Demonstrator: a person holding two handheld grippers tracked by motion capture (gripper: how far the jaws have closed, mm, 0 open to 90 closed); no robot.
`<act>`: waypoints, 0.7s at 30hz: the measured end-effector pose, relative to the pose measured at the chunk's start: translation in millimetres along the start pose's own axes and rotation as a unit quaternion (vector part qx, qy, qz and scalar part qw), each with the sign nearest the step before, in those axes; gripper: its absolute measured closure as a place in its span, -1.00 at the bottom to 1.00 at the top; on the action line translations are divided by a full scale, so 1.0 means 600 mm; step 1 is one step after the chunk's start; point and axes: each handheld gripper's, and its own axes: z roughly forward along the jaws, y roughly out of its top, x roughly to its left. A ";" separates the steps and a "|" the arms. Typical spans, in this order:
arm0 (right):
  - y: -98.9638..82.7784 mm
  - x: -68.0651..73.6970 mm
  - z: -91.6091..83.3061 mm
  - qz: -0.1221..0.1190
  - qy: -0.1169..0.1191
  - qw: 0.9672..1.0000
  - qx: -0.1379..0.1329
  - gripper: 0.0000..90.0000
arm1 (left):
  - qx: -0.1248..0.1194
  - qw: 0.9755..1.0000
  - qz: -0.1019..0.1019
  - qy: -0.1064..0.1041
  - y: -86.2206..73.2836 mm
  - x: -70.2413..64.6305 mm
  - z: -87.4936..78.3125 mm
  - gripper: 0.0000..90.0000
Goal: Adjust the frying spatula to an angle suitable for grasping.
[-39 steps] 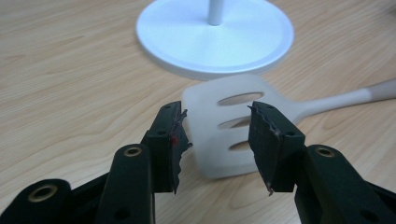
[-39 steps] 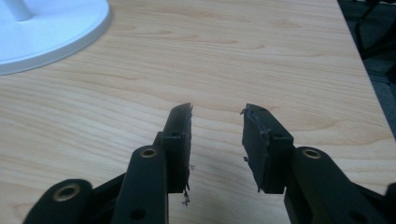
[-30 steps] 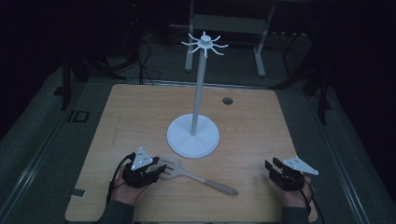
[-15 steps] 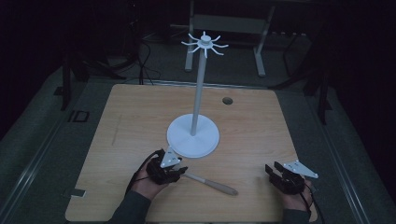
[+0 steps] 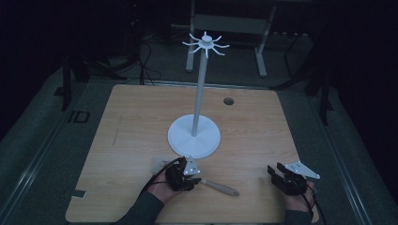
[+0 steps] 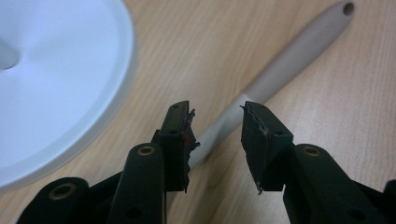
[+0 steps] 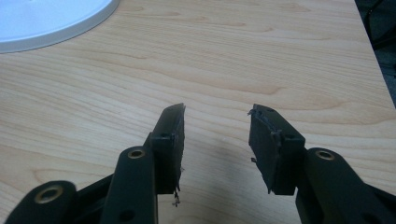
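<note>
Straddling the pale utensil [image 6: 280, 70] near the front edge of the bench [image 5: 141, 122], the left claw [image 6: 217, 119] is standing about half open, and its jaws have just been closing; the thin neck of the utensil is lying between them, the left pad looks to be right against it while the right pad is standing clear, so the claw is not yet pressing on it from both sides. In the high view the left claw [image 5: 184, 174] is sitting just in front of the round white base of the stand [image 5: 194, 137], with the utensil's handle [image 5: 220, 187] sticking out of it toward the right edge of the bench.

The utensil is lying flat on the wood, slanting away from the claw in the left gripper view. Its handle is looking smooth, beige-grey and rounded, widening toward the far end, where a small hanging hole is showing; toward the claw it is narrowing into a lighter, slimmer neck. Its working end is hidden under the claw, so I cannot tell what kind of head it has.

The right claw [image 7: 215, 140] is hovering with its jaws apart over bare wood, holding and touching nothing; in the high view the right claw [image 5: 286, 177] is sitting near the front right corner of the bench, well apart from the utensil. The white stand is rising upright from the middle of the bench, its hooks spreading out at the top
</note>
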 end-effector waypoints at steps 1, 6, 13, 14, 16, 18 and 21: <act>0.000 0.000 0.000 0.000 0.000 1.000 0.000 0.22 | 0.000 1.000 0.000 0.000 0.000 0.000 0.000 0.37; -0.002 -0.004 -0.001 0.005 -0.004 1.000 0.001 0.21 | 0.019 0.999 0.026 -0.011 0.009 -0.013 0.024 0.34; -0.002 -0.005 -0.002 0.007 -0.006 1.000 0.000 0.20 | 0.033 0.999 0.034 -0.004 0.016 -0.013 0.036 0.44; -0.002 -0.006 -0.001 0.006 -0.006 1.000 0.000 0.20 | 0.033 0.999 0.034 -0.004 0.016 -0.013 0.036 0.44; -0.002 -0.006 -0.001 0.005 -0.007 1.000 0.001 0.20 | 0.034 0.999 0.033 0.002 0.018 -0.011 0.038 0.48; -0.002 -0.005 0.000 0.004 -0.008 1.000 0.003 0.20 | 0.029 0.999 0.022 0.001 0.022 -0.006 0.038 0.51; -0.002 -0.005 0.000 0.004 -0.010 1.000 0.005 0.20 | 0.035 0.999 0.027 -0.007 0.025 -0.002 0.039 0.53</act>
